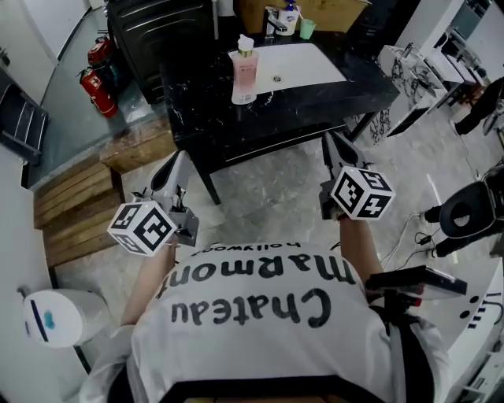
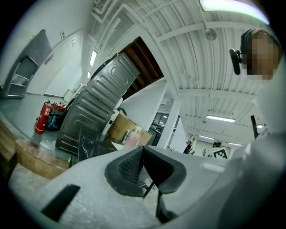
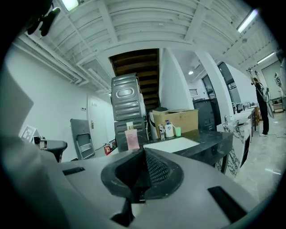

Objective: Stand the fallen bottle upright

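Note:
The pink bottle [image 1: 244, 75] with a cream cap stands upright on the black marble table [image 1: 315, 98], beside a white sink basin [image 1: 303, 67]. It also shows small and far off as the bottle [image 3: 132, 137] in the right gripper view and the bottle [image 2: 132, 139] in the left gripper view. My left gripper [image 1: 175, 161] and right gripper [image 1: 331, 140] are held close to my body over the floor, well short of the table. Both are shut with nothing between the pads: left gripper [image 2: 143, 150], right gripper [image 3: 144, 152].
Soap bottles and a green cup [image 1: 305, 27] stand at the table's far edge by a cardboard box [image 1: 315, 9]. A dark metal cabinet [image 1: 157, 31], fire extinguishers [image 1: 98, 79] and wooden steps [image 1: 75, 205] lie left. A chair [image 1: 472, 212] is at the right.

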A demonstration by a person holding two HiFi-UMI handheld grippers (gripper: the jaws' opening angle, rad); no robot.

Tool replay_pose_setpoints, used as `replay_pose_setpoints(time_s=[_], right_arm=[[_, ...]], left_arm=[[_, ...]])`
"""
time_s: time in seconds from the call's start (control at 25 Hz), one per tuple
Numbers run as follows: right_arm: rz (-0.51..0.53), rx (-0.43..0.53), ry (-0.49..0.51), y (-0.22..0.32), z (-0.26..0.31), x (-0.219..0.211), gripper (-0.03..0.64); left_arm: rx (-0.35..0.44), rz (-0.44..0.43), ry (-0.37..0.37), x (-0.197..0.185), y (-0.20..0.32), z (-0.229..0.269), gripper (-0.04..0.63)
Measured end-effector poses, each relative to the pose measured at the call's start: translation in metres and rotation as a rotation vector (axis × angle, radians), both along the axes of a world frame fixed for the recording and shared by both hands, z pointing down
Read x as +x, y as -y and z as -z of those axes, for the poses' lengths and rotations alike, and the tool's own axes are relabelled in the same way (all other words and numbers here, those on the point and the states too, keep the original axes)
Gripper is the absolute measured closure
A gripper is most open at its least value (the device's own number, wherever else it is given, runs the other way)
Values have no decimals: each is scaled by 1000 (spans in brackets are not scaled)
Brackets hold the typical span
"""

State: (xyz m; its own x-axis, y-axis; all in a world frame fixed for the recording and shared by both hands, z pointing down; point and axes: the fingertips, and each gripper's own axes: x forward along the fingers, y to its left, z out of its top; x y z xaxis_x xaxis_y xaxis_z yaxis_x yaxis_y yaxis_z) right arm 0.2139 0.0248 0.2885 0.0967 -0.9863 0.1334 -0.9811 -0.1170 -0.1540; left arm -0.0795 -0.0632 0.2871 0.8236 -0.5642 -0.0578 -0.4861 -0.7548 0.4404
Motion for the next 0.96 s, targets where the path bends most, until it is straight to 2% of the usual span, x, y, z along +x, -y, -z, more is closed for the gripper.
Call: replay_pose_setpoints(time_s=[0.44, 0.96], right_arm=[[30, -48, 12, -108, -26, 42, 603], [60, -68, 10, -170, -40, 47, 604]], left_arm=[[-28, 33, 9, 36, -114, -10, 581], [-58, 49, 24, 42, -184, -23, 581]])
